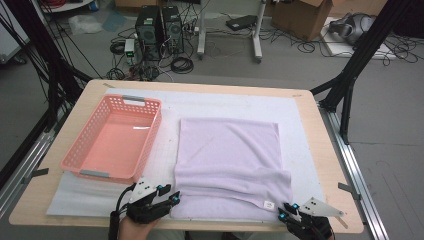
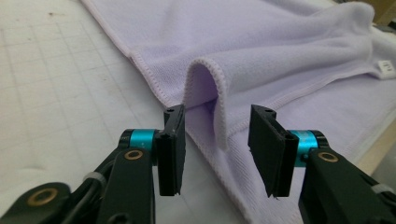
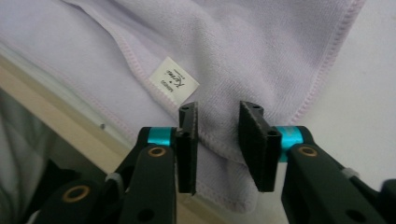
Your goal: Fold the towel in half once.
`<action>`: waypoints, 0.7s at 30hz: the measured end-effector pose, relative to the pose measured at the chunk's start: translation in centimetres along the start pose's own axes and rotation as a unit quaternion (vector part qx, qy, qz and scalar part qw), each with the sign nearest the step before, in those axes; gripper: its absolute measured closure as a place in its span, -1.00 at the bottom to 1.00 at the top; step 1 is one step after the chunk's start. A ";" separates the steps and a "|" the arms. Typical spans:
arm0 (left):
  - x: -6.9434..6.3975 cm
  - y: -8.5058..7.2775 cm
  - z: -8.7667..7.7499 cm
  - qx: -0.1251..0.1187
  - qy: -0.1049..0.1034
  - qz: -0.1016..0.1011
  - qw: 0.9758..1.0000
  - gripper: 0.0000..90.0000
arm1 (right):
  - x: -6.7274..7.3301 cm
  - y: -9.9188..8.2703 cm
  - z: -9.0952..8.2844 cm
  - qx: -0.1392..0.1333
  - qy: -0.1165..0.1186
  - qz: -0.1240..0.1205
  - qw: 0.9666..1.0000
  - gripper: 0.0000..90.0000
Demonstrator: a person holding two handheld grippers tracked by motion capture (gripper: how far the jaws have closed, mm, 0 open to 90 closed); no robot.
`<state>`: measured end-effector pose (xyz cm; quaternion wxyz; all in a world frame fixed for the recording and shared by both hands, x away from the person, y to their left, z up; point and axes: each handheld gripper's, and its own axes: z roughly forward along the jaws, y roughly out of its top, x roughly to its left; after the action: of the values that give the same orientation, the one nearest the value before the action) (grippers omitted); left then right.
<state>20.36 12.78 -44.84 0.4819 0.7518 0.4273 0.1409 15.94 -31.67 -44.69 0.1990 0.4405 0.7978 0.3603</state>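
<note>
A lilac towel [image 1: 230, 150] lies folded on the white mat, its near part doubled over into a thick band. My left gripper [image 1: 172, 196] sits at the towel's near left corner. In the left gripper view its jaws [image 2: 217, 140] stand apart around a raised loop of the towel's hem [image 2: 205, 79], and the pads are clear of the cloth. My right gripper [image 1: 286, 210] is at the near right corner, by the small white label [image 3: 175, 79]. There the towel's corner [image 3: 219, 140] lies between the parted jaws [image 3: 217, 135], with no pad pressing on it.
An empty pink plastic basket [image 1: 70, 160] stands left of the towel on the white mat [image 1: 300, 110]. The wooden table edge [image 1: 330, 227] runs just in front of both grippers. Black frame legs, cables and boxes stand on the floor beyond the table.
</note>
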 end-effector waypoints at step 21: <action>-1.1 -1.6 -3.6 0.031 -0.045 0.007 0.998 0.93 | -0.1 -0.7 -2.3 -0.009 0.052 -0.034 0.998 0.82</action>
<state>16.67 14.37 -44.14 0.4761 0.7752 0.4038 0.0971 14.10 -32.89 -43.67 0.1736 0.3919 0.8182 0.3831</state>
